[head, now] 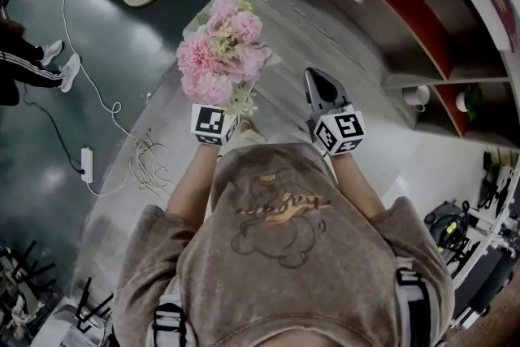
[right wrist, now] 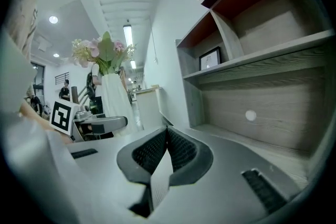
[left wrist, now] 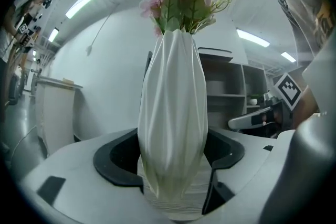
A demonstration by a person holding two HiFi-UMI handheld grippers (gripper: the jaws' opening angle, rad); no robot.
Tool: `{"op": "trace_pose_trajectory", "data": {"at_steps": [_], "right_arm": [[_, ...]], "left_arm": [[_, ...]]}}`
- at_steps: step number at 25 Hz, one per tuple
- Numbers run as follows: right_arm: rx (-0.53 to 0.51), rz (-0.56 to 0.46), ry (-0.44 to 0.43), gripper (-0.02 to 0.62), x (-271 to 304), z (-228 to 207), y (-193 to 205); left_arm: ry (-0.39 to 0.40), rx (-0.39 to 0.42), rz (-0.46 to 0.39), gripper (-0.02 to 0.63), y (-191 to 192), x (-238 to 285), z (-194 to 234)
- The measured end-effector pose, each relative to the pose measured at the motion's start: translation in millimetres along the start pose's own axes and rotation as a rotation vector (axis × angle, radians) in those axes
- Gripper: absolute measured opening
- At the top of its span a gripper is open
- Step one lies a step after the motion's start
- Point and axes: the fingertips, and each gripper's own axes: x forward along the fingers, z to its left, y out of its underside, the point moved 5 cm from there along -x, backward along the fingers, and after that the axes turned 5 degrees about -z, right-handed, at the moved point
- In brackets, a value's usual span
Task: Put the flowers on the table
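The left tongs (left wrist: 174,173) pinch the white vase (left wrist: 173,102) low near its base, holding the flowers (head: 221,53) upright over the grey surface (head: 325,28) — top-heavy, it could pivot or topple if set down tilted — while the right tongs (right wrist: 165,152), pressed together and empty, give no support.

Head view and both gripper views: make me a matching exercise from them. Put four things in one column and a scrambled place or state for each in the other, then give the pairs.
Things
1. white vase
2. pink flowers
3. right gripper
4. white cup

Places or states
A. standing in the shelf unit
B. shut, with nothing between the jaws
C. clamped between the jaws of the left gripper
D. sticking up out of the vase's mouth

Pairs: 1-C, 2-D, 3-B, 4-A
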Motion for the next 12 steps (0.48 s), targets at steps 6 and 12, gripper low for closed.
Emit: {"op": "trace_pose_trajectory", "data": {"at_steps": [6, 12], "right_arm": [[-0.01, -0.001, 0.087, -0.005, -6.0, -5.4, -2.5], [0.003, 0.011, 0.142, -0.005, 3.3, -33.7, 0.1]], "left_arm": [[0.074, 0.005, 0.004, 0.364, 11.0, 21.2, 5.4], [0.115, 0.001, 0.034, 0.364, 32.6, 61.0, 9.8]]}}
